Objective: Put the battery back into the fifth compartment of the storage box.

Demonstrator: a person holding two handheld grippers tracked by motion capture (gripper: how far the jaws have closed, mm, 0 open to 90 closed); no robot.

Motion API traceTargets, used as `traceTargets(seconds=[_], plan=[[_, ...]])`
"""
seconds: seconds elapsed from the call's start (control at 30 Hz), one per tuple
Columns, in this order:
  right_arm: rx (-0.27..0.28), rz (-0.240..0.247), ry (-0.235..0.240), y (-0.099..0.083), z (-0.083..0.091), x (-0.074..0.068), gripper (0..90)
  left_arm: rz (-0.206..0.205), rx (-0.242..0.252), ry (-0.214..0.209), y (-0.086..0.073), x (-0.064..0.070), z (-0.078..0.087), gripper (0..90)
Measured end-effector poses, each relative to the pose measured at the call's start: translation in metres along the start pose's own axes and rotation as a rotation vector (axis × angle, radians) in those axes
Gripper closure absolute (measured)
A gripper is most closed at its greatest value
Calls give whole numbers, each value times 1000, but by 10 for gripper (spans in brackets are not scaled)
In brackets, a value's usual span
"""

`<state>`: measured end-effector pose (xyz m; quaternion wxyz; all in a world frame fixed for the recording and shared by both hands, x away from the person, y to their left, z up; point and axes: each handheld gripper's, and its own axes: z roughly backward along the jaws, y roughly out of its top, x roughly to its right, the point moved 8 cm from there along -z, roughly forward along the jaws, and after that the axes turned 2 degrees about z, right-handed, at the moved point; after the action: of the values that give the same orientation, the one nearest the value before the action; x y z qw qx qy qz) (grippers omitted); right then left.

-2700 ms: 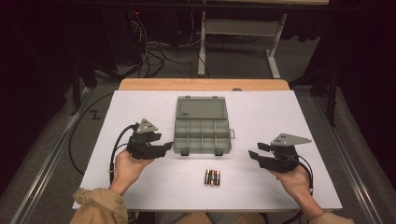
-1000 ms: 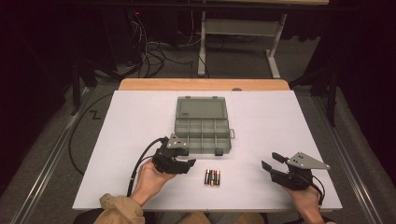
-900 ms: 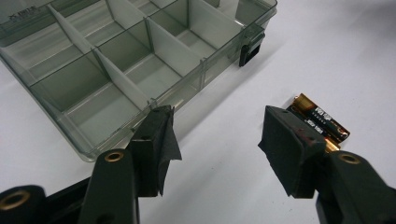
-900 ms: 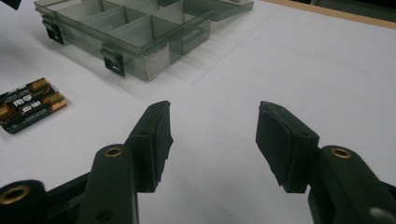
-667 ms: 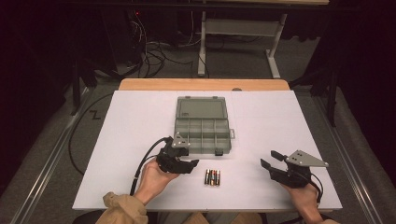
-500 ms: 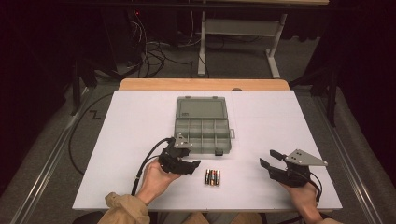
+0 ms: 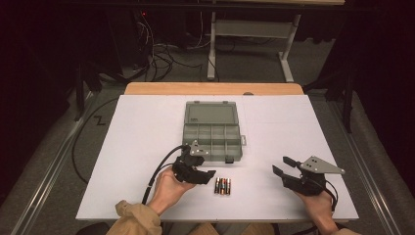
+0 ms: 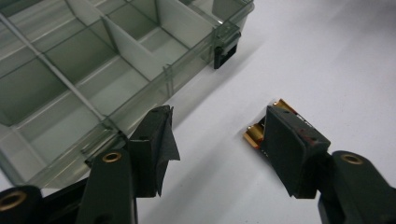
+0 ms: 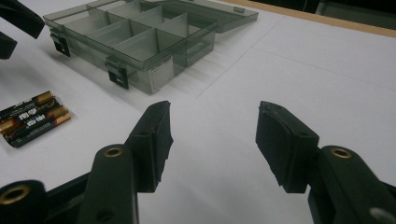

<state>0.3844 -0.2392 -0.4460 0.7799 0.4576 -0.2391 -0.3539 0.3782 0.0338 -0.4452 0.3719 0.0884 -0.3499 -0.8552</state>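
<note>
A short row of black-and-copper batteries (image 7: 222, 186) lies side by side on the white table near its front edge. My left gripper (image 7: 209, 173) stands open just left of them. In the left gripper view (image 8: 219, 135) its right jaw covers part of the batteries (image 8: 254, 134). A clear grey compartment box (image 7: 213, 134) lies behind them with its lid folded back and its cells (image 8: 84, 70) empty. My right gripper (image 7: 283, 165) is open, low over bare table to the right of the batteries (image 9: 30, 116), with nothing between its jaws (image 9: 212, 135).
The box's black latches (image 9: 117, 73) face the front edge. Bare white tabletop (image 7: 142, 127) spreads left and right of the box. A wooden strip (image 7: 215, 88) runs along the table's far edge, with a desk frame and cables on the floor beyond it.
My left gripper has slid right, from the table's left side up to the batteries. The right gripper dropped toward the front edge, then crept slightly left.
</note>
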Motion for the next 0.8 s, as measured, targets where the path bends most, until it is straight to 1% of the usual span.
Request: traceTargets(seconds=[0.13,0.23,0.37,0.47,0.5,0.63,0.8], plan=[[-3,-3,-3,0,0,0,471,0,-13,-8,2,4,-3,424],[1,-3,-6,-1,1,1,471,2,-17,-5,2,7,-6,423],[8,-4,-6,-1,3,0,471,13,-24,-7,1,11,-8,422],[10,-2,-1,0,3,-1,469,13,-42,-12,0,14,-13,422],[11,-2,4,0,3,-1,468,19,-43,-13,-1,15,-14,422],[10,-6,4,0,3,-1,467,10,-58,-19,-1,19,-17,422],[7,-2,2,0,2,-1,468,11,-91,-25,-4,22,-23,429]])
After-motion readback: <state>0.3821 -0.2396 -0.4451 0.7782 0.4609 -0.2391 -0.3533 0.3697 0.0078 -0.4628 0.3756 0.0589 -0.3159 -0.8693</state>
